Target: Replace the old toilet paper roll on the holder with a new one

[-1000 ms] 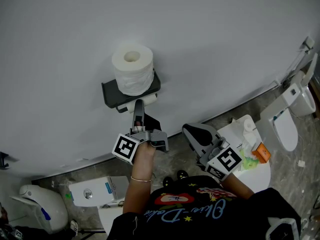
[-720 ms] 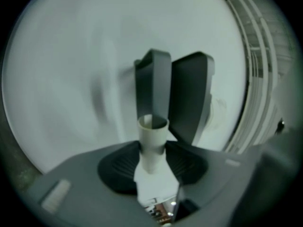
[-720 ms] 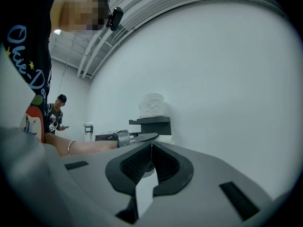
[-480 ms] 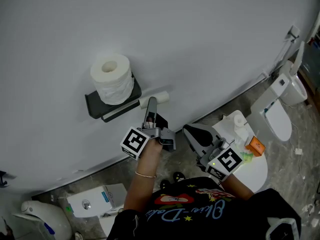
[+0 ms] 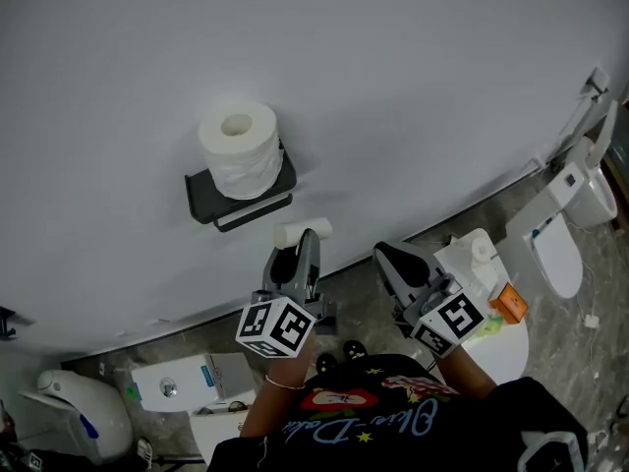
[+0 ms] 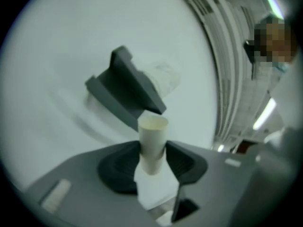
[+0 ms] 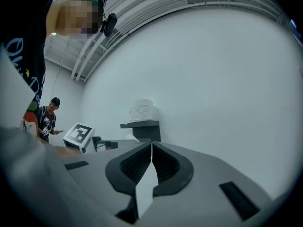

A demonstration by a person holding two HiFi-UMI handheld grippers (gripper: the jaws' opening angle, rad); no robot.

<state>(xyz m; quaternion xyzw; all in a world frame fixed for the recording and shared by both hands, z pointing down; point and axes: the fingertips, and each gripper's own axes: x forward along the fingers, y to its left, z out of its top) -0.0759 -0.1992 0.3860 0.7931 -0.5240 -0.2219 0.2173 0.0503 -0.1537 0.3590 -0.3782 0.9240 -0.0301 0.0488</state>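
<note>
A dark wall holder (image 5: 201, 197) carries a full white paper roll (image 5: 239, 150) standing on its top shelf; the bar beneath it is bare. My left gripper (image 5: 300, 242) is shut on the bare cardboard tube (image 5: 301, 231), which it holds clear of the holder, below and to its right. In the left gripper view the tube (image 6: 152, 138) stands up between the pads of my left gripper (image 6: 152, 151), with the holder (image 6: 125, 86) behind it. My right gripper (image 5: 391, 261) is shut with nothing in it and hangs beside the left; its view shows my right gripper (image 7: 151, 148), the holder (image 7: 142, 126) and the roll (image 7: 141, 109) ahead.
A toilet (image 5: 565, 239) stands at the right by the wall. A white round stand (image 5: 506, 347) with bottles and an orange item (image 5: 511, 303) is next to my right arm. A white box (image 5: 187, 382) sits on the floor at lower left. A person (image 7: 47, 119) stands far off.
My left gripper has drawn the cardboard tube off the holder's bar, away from the wall and to the right, and has rolled over. The right gripper has shifted slightly.
</note>
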